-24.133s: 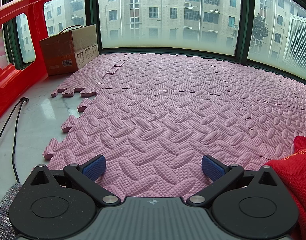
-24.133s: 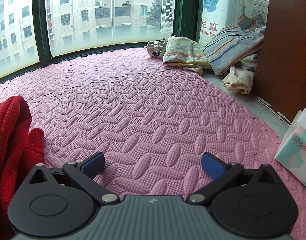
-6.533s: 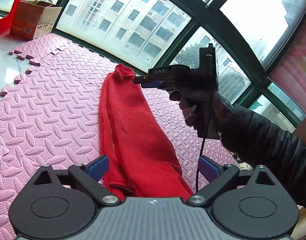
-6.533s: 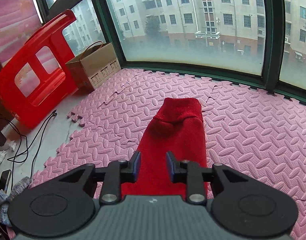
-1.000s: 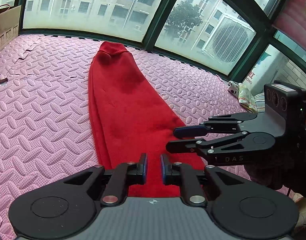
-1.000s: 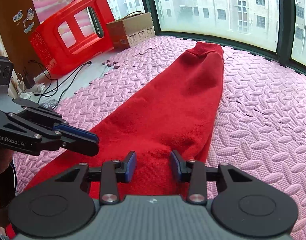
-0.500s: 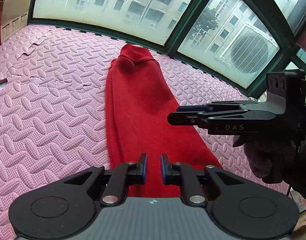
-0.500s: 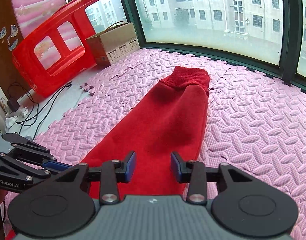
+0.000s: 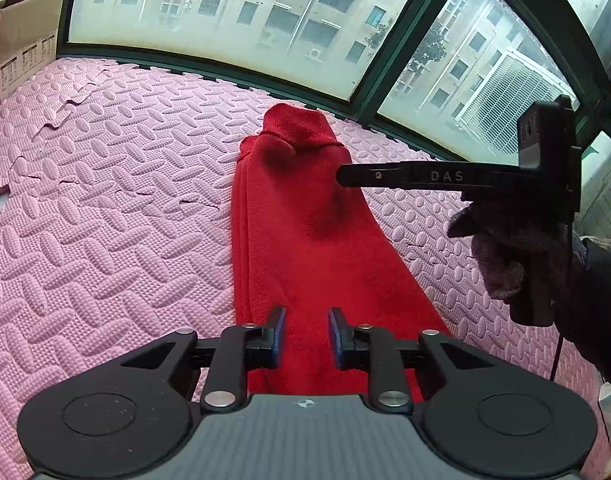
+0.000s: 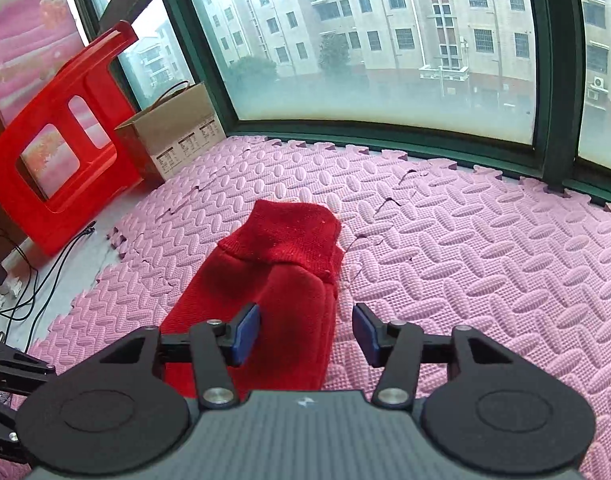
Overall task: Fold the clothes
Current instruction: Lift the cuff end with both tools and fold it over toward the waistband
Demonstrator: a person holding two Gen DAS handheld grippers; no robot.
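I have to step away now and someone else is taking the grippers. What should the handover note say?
Left gripper: partly open, its pads apart over the near end of the red sweater, nothing clamped.
Right gripper: open, nothing held, above the sweater's far half, near the ribbed end.
Sweater: a long narrow strip flat on the pink mat, ribbed end toward the window.
Done: sides folded in lengthwise.
Left: fold the strip end to end, probably near end onto the ribbed end.

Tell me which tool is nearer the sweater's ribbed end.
Right. The right tool hovers over the sweater close behind its ribbed end; the left tool sits at the opposite end.
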